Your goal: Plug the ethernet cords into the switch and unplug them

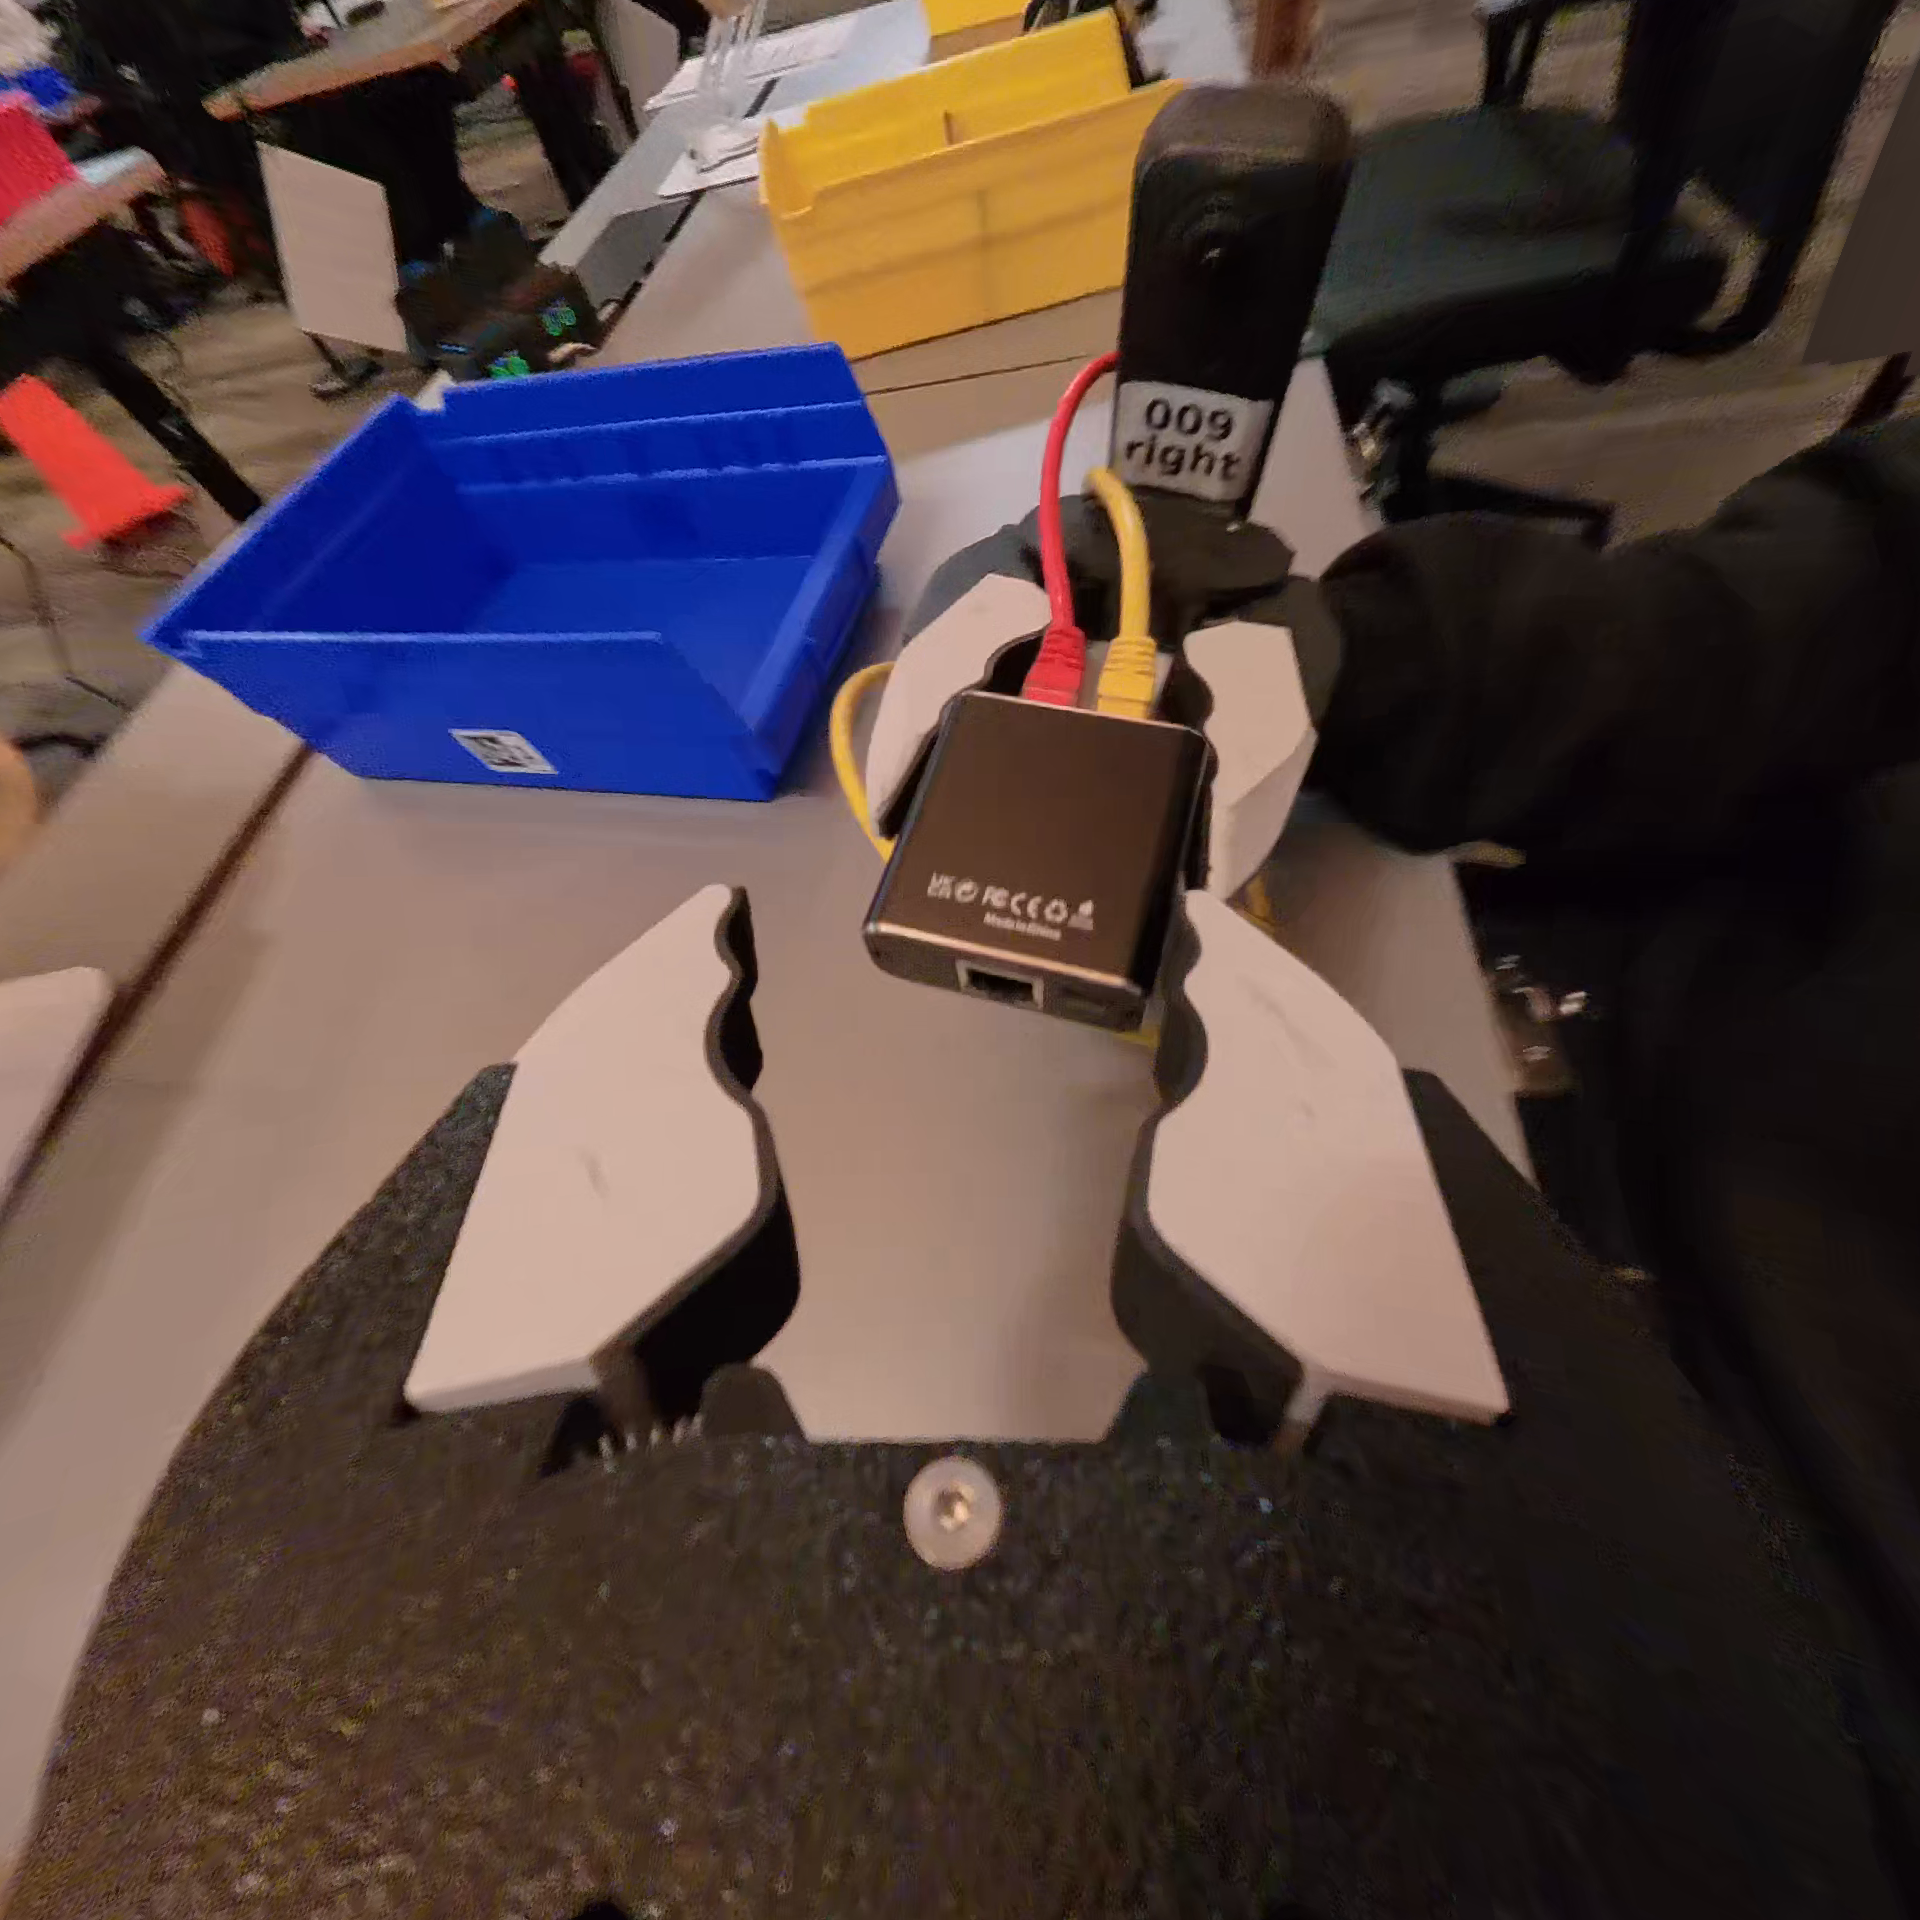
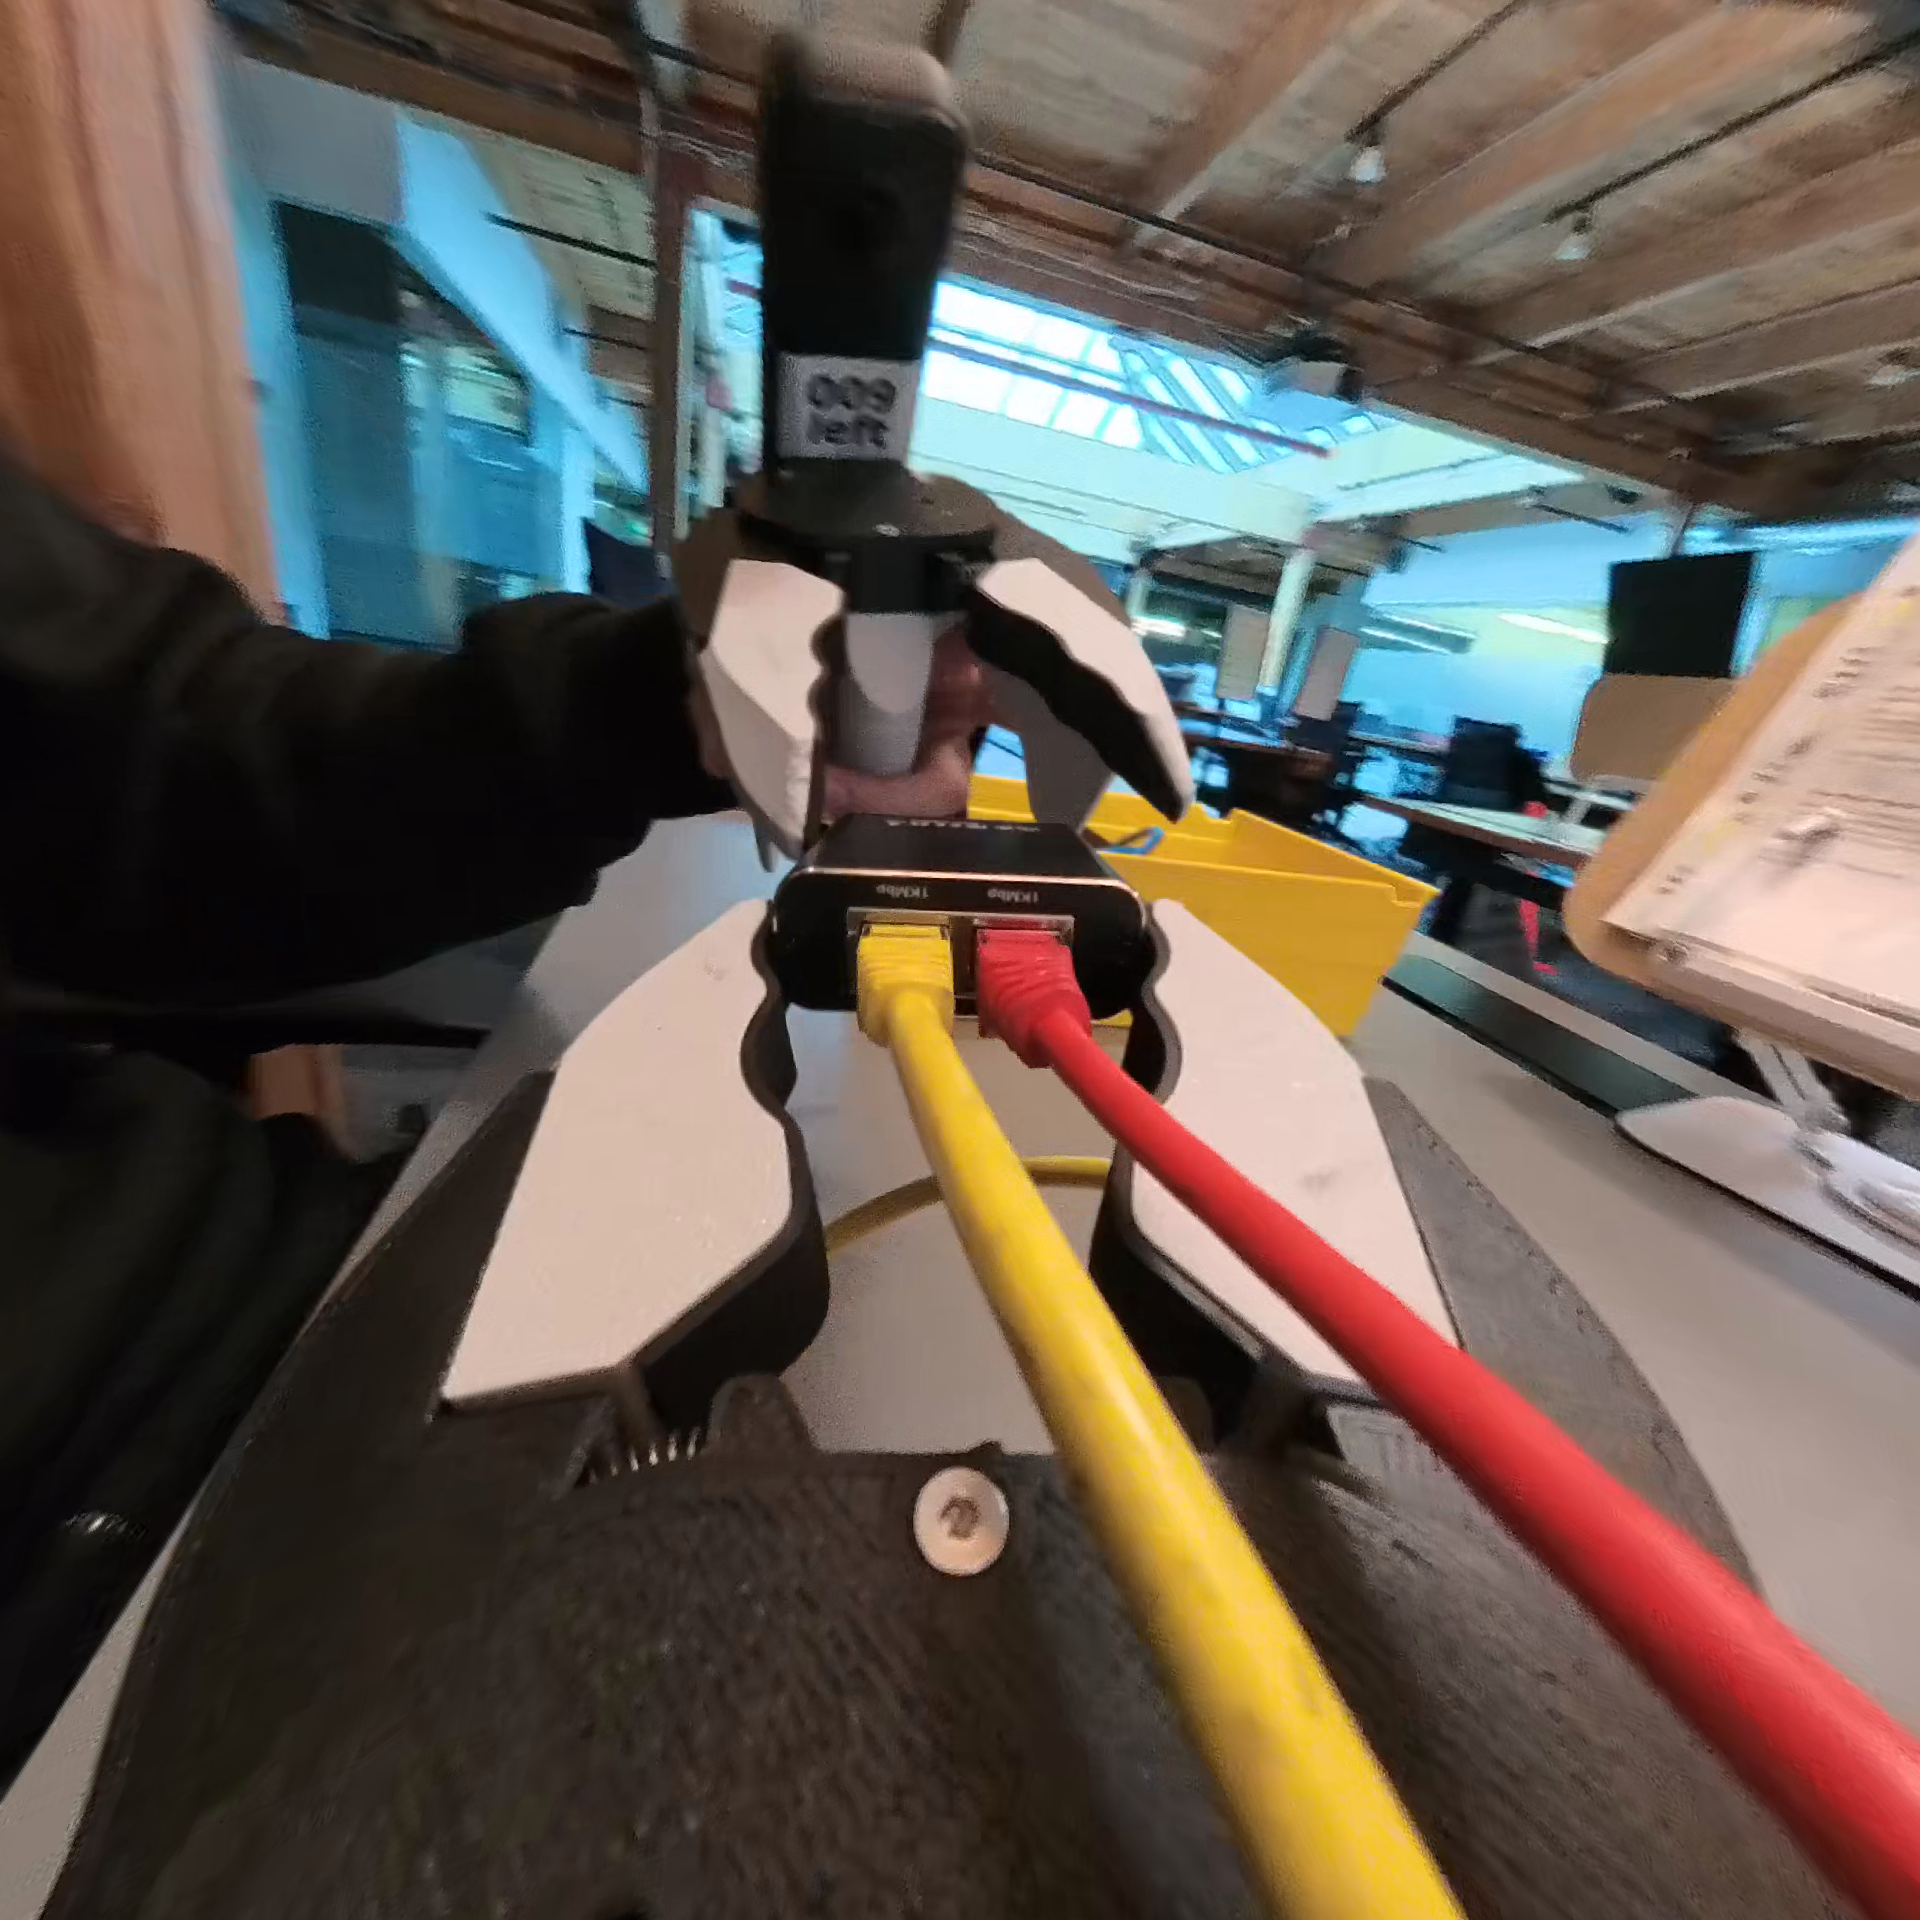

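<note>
A small black switch (image 1: 1039, 831) is held off the grey table (image 1: 416, 987), clamped by its sides in my right gripper (image 2: 956, 945), which is shut on it. A yellow cord (image 2: 1039, 1299) and a red cord (image 2: 1351, 1247) are both plugged into the two ports facing the right wrist view. They also show in the left wrist view, the red cord (image 1: 1055, 520) beside the yellow cord (image 1: 1132, 561). My left gripper (image 1: 966, 914) is open and empty, its fingers straddling the near end of the switch without touching it. It also shows in the right wrist view (image 2: 977, 821).
An empty blue bin (image 1: 540, 592) sits on the table to the left of the switch. A yellow bin (image 1: 956, 208) stands behind it. A stand with papers (image 2: 1766, 831) is at the right. A black chair (image 1: 1507, 229) is beyond the table.
</note>
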Available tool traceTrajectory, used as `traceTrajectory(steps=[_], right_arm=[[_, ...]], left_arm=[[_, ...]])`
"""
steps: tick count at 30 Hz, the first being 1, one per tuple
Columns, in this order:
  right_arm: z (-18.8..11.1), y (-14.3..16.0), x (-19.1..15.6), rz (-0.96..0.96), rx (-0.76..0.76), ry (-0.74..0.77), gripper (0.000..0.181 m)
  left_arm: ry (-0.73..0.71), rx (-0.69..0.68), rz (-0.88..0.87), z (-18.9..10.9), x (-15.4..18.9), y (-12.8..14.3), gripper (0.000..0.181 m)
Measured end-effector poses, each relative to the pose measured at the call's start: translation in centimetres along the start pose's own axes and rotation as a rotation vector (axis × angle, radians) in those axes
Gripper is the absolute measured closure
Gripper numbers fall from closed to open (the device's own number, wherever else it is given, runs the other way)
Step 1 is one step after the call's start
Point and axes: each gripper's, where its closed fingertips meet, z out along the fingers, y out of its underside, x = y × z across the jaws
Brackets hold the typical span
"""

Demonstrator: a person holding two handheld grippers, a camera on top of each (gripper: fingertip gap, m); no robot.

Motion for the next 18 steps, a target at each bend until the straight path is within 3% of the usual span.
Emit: traceTrajectory(steps=[5,7,10,13,15,18], right_arm=[[-0.2,-1.0,0.2,-0.094,0.036,0.041,0.118],[-0.1,-0.9,0.0,-0.120,0.025,0.041,0.119],[0.2,-0.8,-0.6,-0.151,0.018,0.022,0.119],[0.9,0.3,-1.1,-0.204,-0.054,0.007,0.119],[1.3,0.8,-1.2,-0.227,-0.081,0.018,0.119],[1.2,1.3,-0.9,-0.239,-0.113,0.031,0.119]], left_arm=[[0.064,0.222,-0.428,-0.7,-0.4,-0.4,0.106],[0.247,0.307,-0.665,-0.7,0.8,-0.7,0.106],[0.458,0.283,-0.912,0.1,2.4,0.2,0.119],[0.580,0.344,-1.054,0.7,3.0,-0.4,0.136],[0.546,0.342,-1.095,1.4,2.3,0.2,0.151],[0.543,0.282,-1.112,1.8,2.4,0.8,0.154]])
